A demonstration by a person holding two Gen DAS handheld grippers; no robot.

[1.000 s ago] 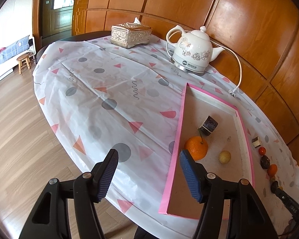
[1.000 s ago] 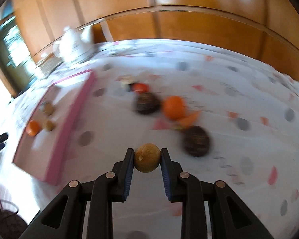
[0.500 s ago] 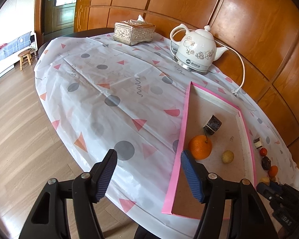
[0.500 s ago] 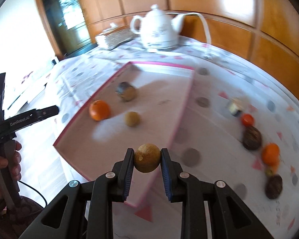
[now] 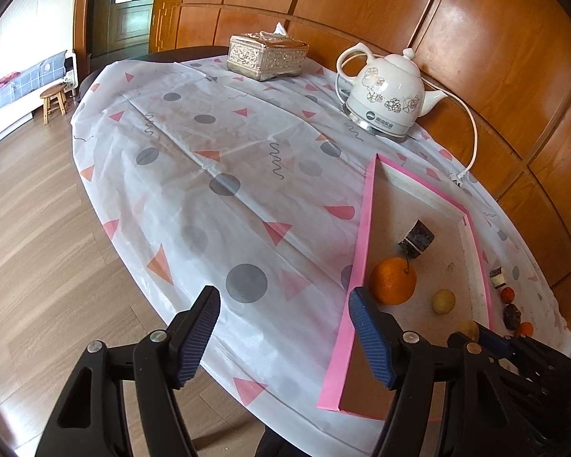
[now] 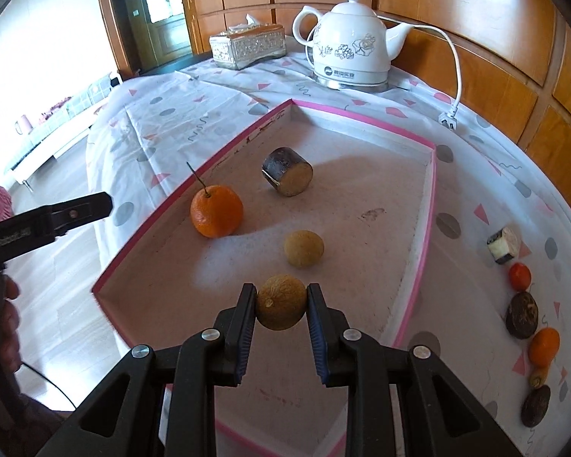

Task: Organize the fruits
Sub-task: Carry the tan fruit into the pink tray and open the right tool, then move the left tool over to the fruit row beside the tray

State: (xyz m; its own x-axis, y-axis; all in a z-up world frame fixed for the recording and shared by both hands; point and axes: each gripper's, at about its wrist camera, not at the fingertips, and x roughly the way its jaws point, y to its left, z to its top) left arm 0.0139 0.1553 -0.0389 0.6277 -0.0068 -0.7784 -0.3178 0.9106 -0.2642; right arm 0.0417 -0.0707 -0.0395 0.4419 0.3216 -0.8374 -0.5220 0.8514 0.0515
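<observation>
I see the right tongs [image 6: 281,302] clamped on a small round fruit [image 6: 281,302], tan-brown, rough and dull-skinned, with a pale stem scar facing the camera. It hangs over the near end of the pink-edged tray [image 6: 432,205], above the tray floor. A second tan fruit [image 6: 303,248] of like size lies in the tray just beyond it. Also in the tray: an orange [image 6: 216,211] with a thin stem standing up, and a short cut cylinder [image 6: 287,171] with dark skin and a pale end face, lying on its side.

Outside the tray, on the surface [image 6: 472,266] to the right, I note a row: a small dark-and-white cut piece [image 6: 503,245], a small red fruit [image 6: 519,276], a dark wrinkled fruit [image 6: 522,315], an orange fruit [image 6: 544,346], and another dark fruit [image 6: 536,406].

The left tongs [image 5: 283,337] stand wide apart, holding nothing, over the surface edge beside the tray's left wall.

Writing: the white kettle [image 6: 348,49] bears a round logo and printed characters on its base band; I cannot read them
</observation>
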